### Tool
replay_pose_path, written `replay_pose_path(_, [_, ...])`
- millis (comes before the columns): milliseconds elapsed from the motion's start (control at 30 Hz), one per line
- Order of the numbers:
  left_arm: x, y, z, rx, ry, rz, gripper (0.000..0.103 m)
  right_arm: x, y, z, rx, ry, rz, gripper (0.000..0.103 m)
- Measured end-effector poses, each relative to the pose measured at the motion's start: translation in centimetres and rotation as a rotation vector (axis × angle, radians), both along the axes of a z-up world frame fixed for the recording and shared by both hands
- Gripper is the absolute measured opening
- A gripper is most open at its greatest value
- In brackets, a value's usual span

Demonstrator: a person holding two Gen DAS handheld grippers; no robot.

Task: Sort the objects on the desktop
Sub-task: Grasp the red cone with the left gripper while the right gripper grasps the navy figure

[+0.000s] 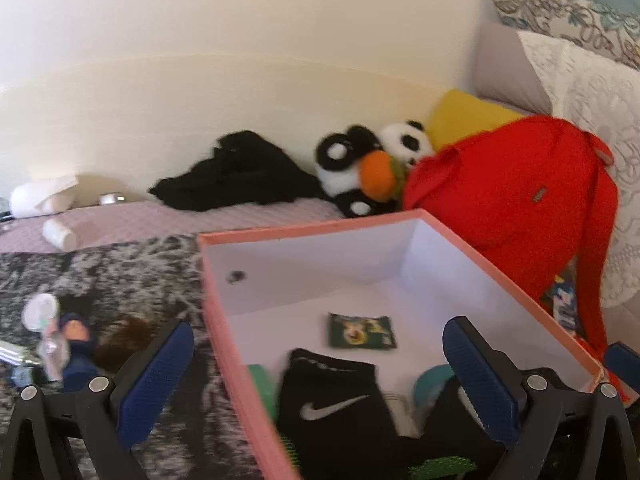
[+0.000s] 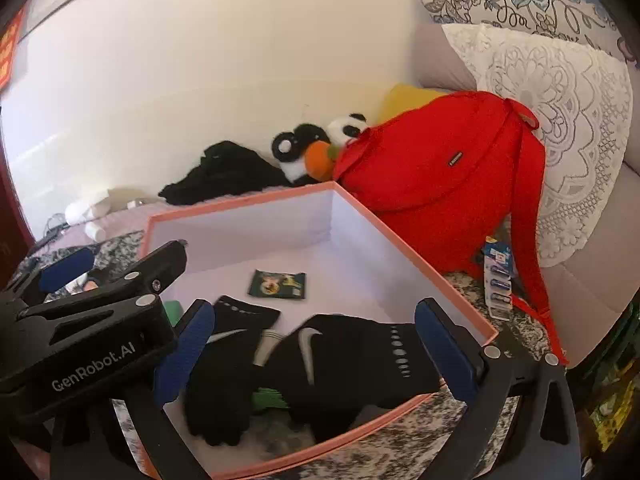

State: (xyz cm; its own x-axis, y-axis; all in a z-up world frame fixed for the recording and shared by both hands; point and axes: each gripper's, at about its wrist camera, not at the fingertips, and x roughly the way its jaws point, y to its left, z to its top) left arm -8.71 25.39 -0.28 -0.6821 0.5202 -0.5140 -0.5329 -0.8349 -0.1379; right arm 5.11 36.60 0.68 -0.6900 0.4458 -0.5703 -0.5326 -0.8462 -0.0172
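Observation:
A pink box (image 1: 280,229) with a white inside lies open on the mottled grey surface; it also shows in the right wrist view (image 2: 240,205). Inside lie two black Nike socks (image 2: 352,356) (image 1: 328,396), a small green packet (image 1: 362,331) (image 2: 277,284) and a teal thing (image 1: 430,382). My left gripper (image 1: 316,384) is open and empty, straddling the box's left wall. My right gripper (image 2: 316,352) is open and empty above the socks. The left gripper's body (image 2: 92,320) shows at left in the right wrist view.
A red backpack (image 1: 508,188) (image 2: 432,172) leans behind the box beside a panda plush (image 1: 360,168), black cloth (image 1: 236,174) and pillows (image 2: 552,120). Small items (image 1: 60,340) lie left of the box. A battery pack (image 2: 498,280) lies right of it.

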Motion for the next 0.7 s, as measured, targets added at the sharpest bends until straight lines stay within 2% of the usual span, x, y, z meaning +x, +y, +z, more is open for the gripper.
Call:
replay_pose_path(233, [-1.6, -6.7, 0.1, -0.004, 0.039, 0.117, 0.103, -2.7, -5.0, 0.2, -0.014, 0.036, 0.092, 0.102])
replay_pose_path(333, [-3.3, -10.6, -0.9, -0.019, 0.023, 0.184, 0.103, -5.1, -8.4, -0.5, 0.012, 0.023, 0.142, 0.102])
replay_pose_path(467, [-5.8, -16.1, -2.6, -0.045, -0.012, 0.281, 0.103, -8.7, -13.7, -1.8, 0.045, -0.002, 0.226, 0.102])
replay_pose_path(700, [-9.3, -24.2, -5.8, -0.121, -0.020, 0.426, 0.103, -14.9, -20.4, -5.5, -0.011, -0.065, 0.334, 0.102])
